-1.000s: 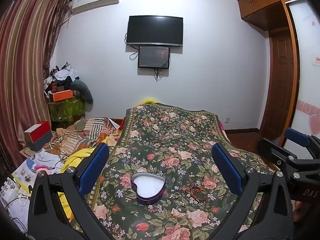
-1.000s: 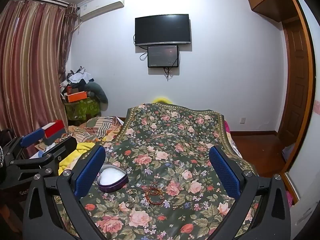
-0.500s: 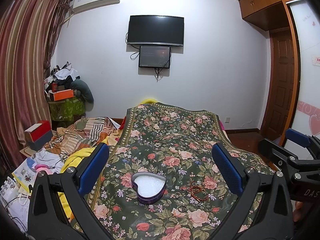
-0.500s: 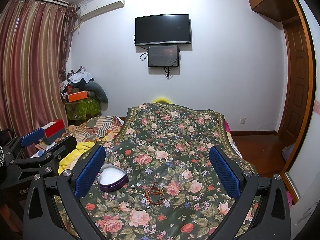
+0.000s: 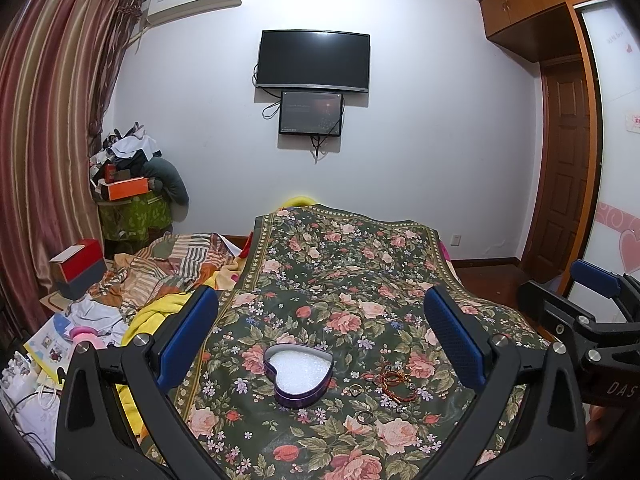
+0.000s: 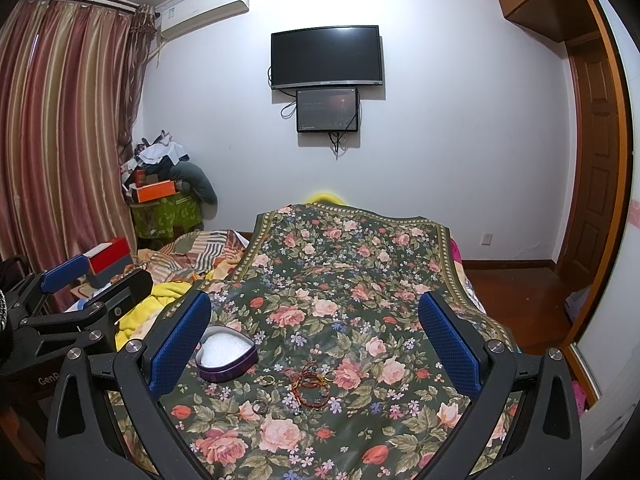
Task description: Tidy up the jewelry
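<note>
Left gripper [image 5: 320, 332] spread wide, empty, blue ribbed pads. Heart-shaped purple tin [image 5: 298, 374], white foam-lined, on floral cloth [image 5: 340, 280]. Just right: beaded bracelets [image 5: 394, 382], small metal rings [image 5: 355, 389]. Right gripper [image 6: 314, 338] likewise wide, empty.

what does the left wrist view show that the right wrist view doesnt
Only the left wrist view shows the right gripper from the side and the pink heart decal.

Only the right wrist view shows the left gripper from the side.

Both share the heart-shaped tin, open with white padding, the red beaded bracelets and rings loose on the floral cloth, and the wall TV. Both grippers are open.
</note>
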The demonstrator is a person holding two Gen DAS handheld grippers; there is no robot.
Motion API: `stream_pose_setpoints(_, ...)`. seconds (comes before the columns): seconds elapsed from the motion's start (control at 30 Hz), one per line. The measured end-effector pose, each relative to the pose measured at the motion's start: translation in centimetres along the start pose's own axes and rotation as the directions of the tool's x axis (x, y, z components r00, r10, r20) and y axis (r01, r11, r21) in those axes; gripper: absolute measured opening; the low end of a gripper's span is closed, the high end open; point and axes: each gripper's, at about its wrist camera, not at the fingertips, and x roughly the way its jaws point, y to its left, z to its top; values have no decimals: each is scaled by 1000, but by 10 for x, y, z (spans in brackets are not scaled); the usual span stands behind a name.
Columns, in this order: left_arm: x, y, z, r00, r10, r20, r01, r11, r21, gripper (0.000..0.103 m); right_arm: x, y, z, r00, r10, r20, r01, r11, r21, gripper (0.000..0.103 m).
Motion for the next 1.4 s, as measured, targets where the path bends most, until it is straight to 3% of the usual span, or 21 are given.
stream_pose_setpoints(1.13,7,1,-4,1000,1,-17,-1,1000,-9,103,9,-1,-5,999,4,-34,-4,1000,-13,103)
stream_pose_setpoints(1.4,24,2,-10,997,8,-72,-8,1000,-8,103,24,-7,-14,996,-8,-89,8,1000,-8,103)
